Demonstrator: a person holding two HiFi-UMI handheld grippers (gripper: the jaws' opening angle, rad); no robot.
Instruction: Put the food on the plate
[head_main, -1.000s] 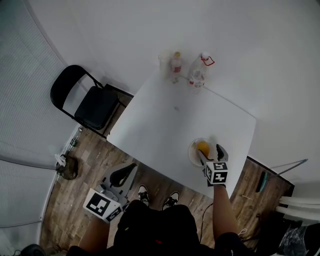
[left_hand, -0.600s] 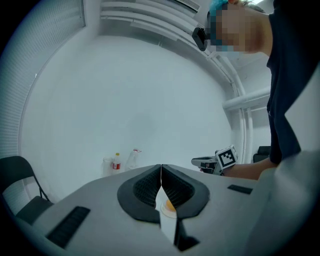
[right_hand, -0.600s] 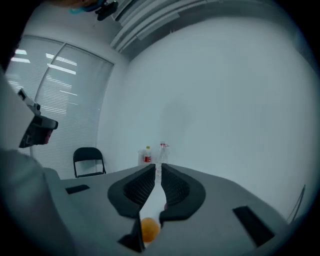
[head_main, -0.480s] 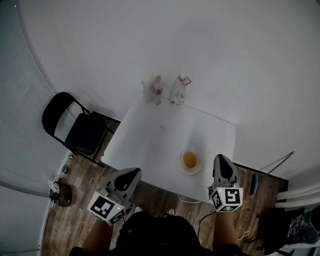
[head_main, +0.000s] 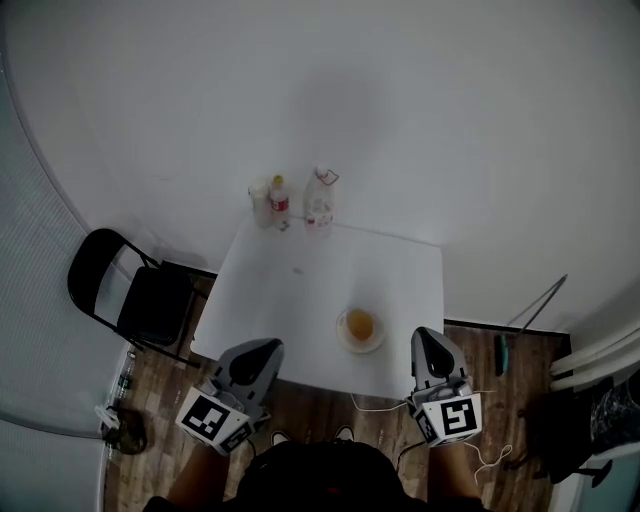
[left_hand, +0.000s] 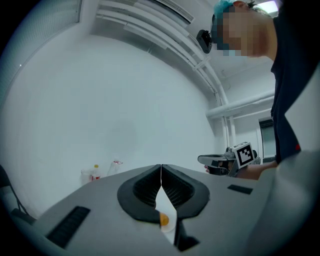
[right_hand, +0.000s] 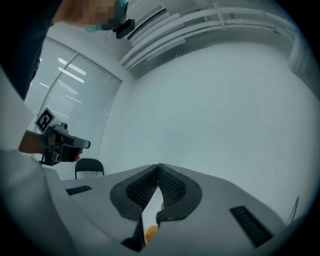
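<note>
An orange piece of food lies on the small white plate near the front right of the white table. Both grippers hang in front of the table's near edge, pointing level toward it. My left gripper is shut and empty. My right gripper has just closed its jaws, with nothing between them. In the left gripper view the closed jaws meet at the left gripper, with the food below them. The right gripper view shows its gripper shut above the food.
Two bottles and a cup stand at the table's far edge by the white wall. A black folding chair stands left of the table. Cables and a tool lie on the wooden floor at right.
The right gripper was open at the plate; it has drawn back off the table, risen and shut empty. The food stays on the plate. The left gripper has risen a little.
</note>
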